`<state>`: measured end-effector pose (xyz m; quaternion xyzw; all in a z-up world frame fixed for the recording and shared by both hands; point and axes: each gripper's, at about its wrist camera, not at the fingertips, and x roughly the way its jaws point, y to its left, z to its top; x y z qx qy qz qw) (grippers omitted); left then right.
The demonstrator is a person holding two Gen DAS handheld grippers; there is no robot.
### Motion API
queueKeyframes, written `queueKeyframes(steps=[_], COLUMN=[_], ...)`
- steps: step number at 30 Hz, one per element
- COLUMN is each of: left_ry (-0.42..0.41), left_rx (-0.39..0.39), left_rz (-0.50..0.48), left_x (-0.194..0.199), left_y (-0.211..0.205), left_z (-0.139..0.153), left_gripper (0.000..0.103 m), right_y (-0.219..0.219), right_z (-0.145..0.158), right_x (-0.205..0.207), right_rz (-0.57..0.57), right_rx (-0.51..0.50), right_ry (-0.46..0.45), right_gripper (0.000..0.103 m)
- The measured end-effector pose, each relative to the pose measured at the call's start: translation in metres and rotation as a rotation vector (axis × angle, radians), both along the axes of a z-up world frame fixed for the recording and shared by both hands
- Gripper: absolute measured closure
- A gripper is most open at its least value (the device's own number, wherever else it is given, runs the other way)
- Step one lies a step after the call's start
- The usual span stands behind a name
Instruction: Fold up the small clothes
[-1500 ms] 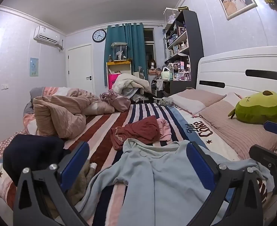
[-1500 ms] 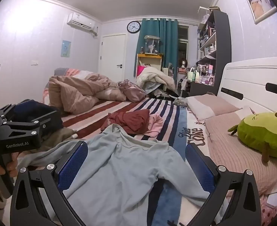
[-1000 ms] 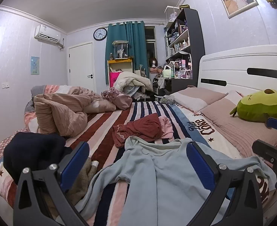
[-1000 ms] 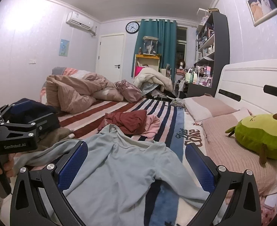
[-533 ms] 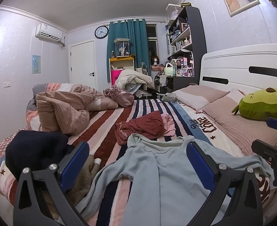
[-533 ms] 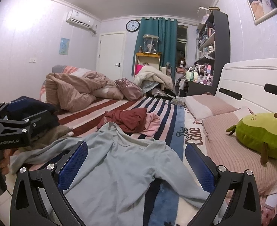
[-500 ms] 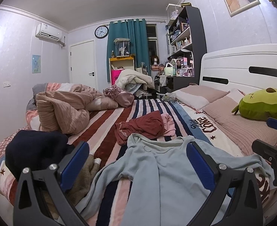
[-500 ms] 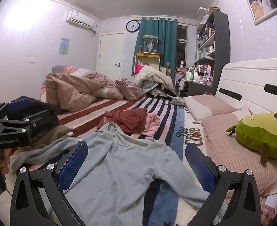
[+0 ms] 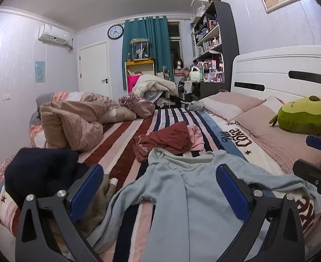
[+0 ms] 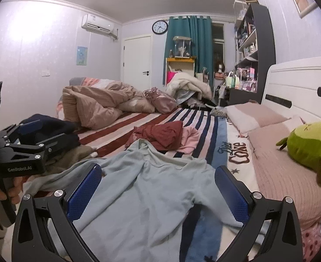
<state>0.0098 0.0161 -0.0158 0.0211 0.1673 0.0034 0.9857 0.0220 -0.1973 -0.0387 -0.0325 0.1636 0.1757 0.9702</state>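
Observation:
A pale blue long-sleeved top (image 9: 182, 187) (image 10: 138, 187) lies spread flat on the striped bed, collar away from me and sleeves out to both sides. My left gripper (image 9: 159, 187) hovers open above its lower half with nothing between the blue pads. My right gripper (image 10: 158, 187) is likewise open and empty over the top's right half. Beyond the collar lies a crumpled dark red garment (image 9: 167, 139) (image 10: 160, 134) on a pink one (image 9: 196, 135) (image 10: 190, 138). In the right wrist view the left gripper's black body (image 10: 23, 152) shows at the left edge, held by a hand (image 10: 10, 191).
A dark navy garment (image 9: 40, 172) and a brown one (image 9: 97, 198) are piled at the bed's left edge. A bunched pink duvet (image 9: 73, 122) fills the far left. Pillows (image 9: 276, 135) and a green plush toy (image 9: 304, 115) lie by the white headboard (image 9: 291, 65) on the right.
Both grippers have drifted slightly, so the view shifts a little across the bed. The jaws stay open and the blue top lies unmoved.

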Motion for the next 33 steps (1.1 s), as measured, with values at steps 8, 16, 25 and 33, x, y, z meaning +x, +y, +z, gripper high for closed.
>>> queueKeyframes(steps=[8, 16, 25, 33], left_ry=[0.035, 0.166, 0.361, 0.394], left_rx=[-0.006, 0.076, 0.016, -0.002], left_rz=[0.003, 0.106, 0.167, 0.204], left_x=[-0.014, -0.044, -0.039, -0.026], left_y=[0.042, 0.102, 0.15, 0.157], left_z=[-0.016, -0.064, -0.143, -0.165], left_gripper=[0.001, 0.003, 0.04, 0.063], right_y=[0.006, 0.016, 0.019, 0.023], right_z=[-0.007, -0.016, -0.032, -0.07], right_x=[0.005, 0.002, 0.004, 0.034], right_rz=[0.037, 0.036, -0.026, -0.055], right_rx=[0.014, 0.007, -0.068, -0.165], right_ry=[0.025, 0.075, 0.131, 0.277], right_gripper=[0.0, 0.0, 0.0, 0.0])
